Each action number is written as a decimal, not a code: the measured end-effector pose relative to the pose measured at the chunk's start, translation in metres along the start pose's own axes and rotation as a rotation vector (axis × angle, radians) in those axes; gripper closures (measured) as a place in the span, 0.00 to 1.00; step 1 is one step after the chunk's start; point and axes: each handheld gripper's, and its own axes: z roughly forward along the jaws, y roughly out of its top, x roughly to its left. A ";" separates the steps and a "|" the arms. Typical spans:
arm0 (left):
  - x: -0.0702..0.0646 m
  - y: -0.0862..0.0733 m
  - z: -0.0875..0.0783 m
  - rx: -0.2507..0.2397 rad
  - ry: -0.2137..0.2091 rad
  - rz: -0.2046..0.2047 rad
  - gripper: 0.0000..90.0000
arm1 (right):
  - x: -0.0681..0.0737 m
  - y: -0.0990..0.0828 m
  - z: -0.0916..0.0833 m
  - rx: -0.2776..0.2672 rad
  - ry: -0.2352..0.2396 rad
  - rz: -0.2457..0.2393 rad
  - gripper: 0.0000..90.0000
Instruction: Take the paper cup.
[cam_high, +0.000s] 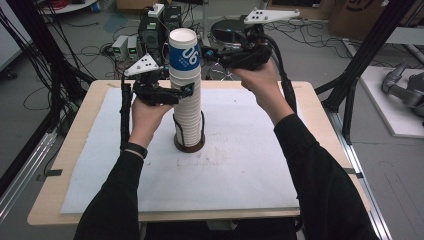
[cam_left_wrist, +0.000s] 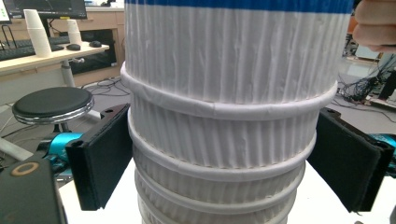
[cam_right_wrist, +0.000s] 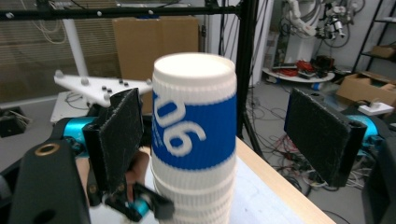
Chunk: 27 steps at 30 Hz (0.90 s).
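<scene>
A tall stack of upturned white ribbed paper cups (cam_high: 186, 105) stands in a brown ring holder (cam_high: 189, 145) on a white mat (cam_high: 240, 170). The top cup (cam_high: 183, 50) carries a blue band with "06". My left gripper (cam_high: 184, 93) clasps the stack a little below that band. In the left gripper view its pads (cam_left_wrist: 105, 158) press on the cup rims (cam_left_wrist: 224, 140) from both sides. My right gripper (cam_high: 209, 54) is held up at the right of the top cup. In the right gripper view the top cup (cam_right_wrist: 194, 126) sits between the open jaws of my right gripper (cam_right_wrist: 215, 130), with a gap on the right side.
The mat covers a wooden table (cam_high: 75, 165). Behind the table, electronics boxes (cam_high: 150, 30) and cables lie on the floor. Black frame posts (cam_high: 370, 50) rise at both sides. A round black stool (cam_left_wrist: 51, 102) and a desk with more cups (cam_left_wrist: 37, 32) are farther off.
</scene>
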 end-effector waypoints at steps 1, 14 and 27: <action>0.000 0.000 0.000 0.001 -0.001 0.000 0.13 | 0.000 0.001 0.002 0.002 0.006 0.006 0.22; 0.000 -0.001 -0.001 -0.002 -0.001 -0.001 0.13 | 0.007 0.019 0.038 0.012 0.017 0.040 0.27; 0.000 0.000 -0.001 0.003 -0.004 0.002 0.13 | 0.009 0.022 0.055 0.083 0.019 0.074 0.35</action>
